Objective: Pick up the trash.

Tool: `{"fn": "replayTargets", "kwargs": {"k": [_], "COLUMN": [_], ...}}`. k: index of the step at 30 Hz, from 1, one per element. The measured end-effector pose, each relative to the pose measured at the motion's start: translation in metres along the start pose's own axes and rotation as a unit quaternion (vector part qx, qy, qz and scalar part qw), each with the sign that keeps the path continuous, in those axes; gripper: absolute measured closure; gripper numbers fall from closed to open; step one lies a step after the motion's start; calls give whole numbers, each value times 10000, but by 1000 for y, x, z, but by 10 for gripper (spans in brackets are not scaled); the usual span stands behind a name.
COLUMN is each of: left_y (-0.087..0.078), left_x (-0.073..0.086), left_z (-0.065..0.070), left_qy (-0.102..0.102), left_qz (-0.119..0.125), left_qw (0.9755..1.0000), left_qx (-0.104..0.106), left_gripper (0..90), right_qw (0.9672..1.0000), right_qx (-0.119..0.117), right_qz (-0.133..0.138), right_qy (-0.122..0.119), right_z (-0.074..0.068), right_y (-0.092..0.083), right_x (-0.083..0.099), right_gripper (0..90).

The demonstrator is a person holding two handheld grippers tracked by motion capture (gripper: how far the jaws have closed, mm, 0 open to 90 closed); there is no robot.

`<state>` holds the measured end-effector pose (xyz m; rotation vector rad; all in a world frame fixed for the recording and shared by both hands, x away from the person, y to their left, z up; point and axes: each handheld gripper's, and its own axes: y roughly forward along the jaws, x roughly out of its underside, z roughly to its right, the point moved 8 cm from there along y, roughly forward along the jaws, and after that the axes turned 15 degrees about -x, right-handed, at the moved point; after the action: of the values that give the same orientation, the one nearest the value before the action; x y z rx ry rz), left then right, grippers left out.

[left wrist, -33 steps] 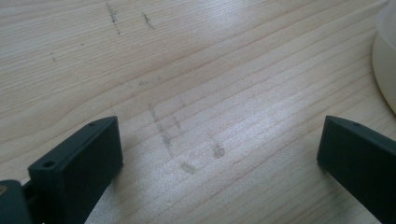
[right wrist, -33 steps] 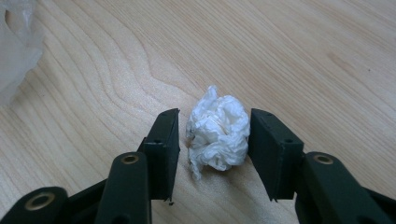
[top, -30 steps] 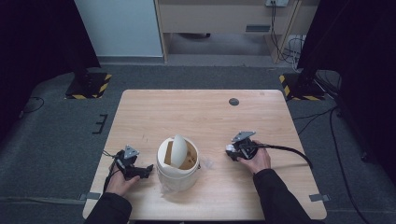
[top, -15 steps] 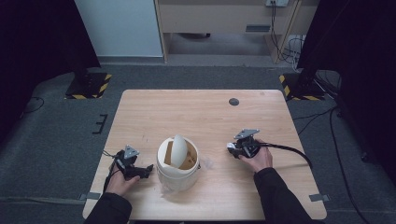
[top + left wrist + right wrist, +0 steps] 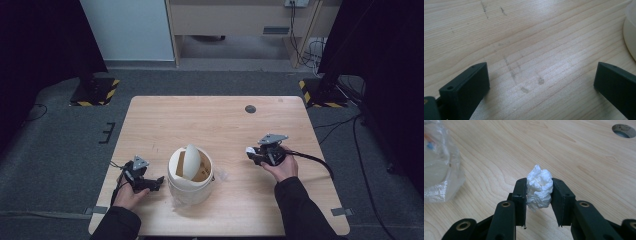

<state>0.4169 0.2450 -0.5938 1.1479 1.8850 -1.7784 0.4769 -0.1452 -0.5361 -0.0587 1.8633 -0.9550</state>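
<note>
A light wooden table (image 5: pixel 210 125) carries a cream round plastic bin with a tilted swing lid (image 5: pixel 189 172), just right of the left gripper (image 5: pixel 541 82), whose jaws gape empty. The right gripper (image 5: pixel 539 191), beyond the bin's other side, clamps a crumpled white paper wad (image 5: pixel 539 190).

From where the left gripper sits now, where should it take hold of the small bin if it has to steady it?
Judging from the high view, grip the bin's rim on its left edge, coming from the side where the left gripper already lies open beside it. The swing lid stands tilted in the middle of the opening, so the rim beside it looks easier to reach than the round wall.
</note>
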Motion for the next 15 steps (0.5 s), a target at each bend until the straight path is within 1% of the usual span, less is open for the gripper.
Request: {"fn": "replayTargets", "kwargs": {"k": [2, 4, 6, 7, 11, 12, 14, 15], "left_y": [0, 0, 0, 0, 0, 0, 0, 0], "left_x": [0, 0, 0, 0, 0, 0, 0, 0], "left_z": [0, 0, 0, 0, 0, 0, 0, 0], "left_qy": [-1, -1, -1, -1, 0, 0, -2, -2], "left_qz": [0, 0, 0, 0, 0, 0, 0, 0], "left_qw": [10000, 10000, 10000, 10000, 10000, 10000, 10000, 10000], "left_qx": [0, 1, 0, 1, 0, 0, 1, 1], "left_gripper": [0, 0, 0, 0, 0, 0, 0, 0], "right_qw": [9999, 9999, 9996, 9993, 9987, 9987, 9978, 9978], "right_qx": [-11, -25, -47, -50, 11, 11, 4, 4], "right_qz": [114, 150, 254, 355, 508, 508, 664, 664], "right_qy": [49, 41, 67, 77, 66, 66, 58, 58], "right_z": [0, 0, 0, 0, 3, 3, 2, 2], "right_y": [-5, -7, -11, -16, -27, -27, -34, -34], "right_x": [-3, -5, -8, -11, -17, -17, -24, -24], "right_gripper": [669, 668, 668, 668, 668, 668, 668, 668]}}
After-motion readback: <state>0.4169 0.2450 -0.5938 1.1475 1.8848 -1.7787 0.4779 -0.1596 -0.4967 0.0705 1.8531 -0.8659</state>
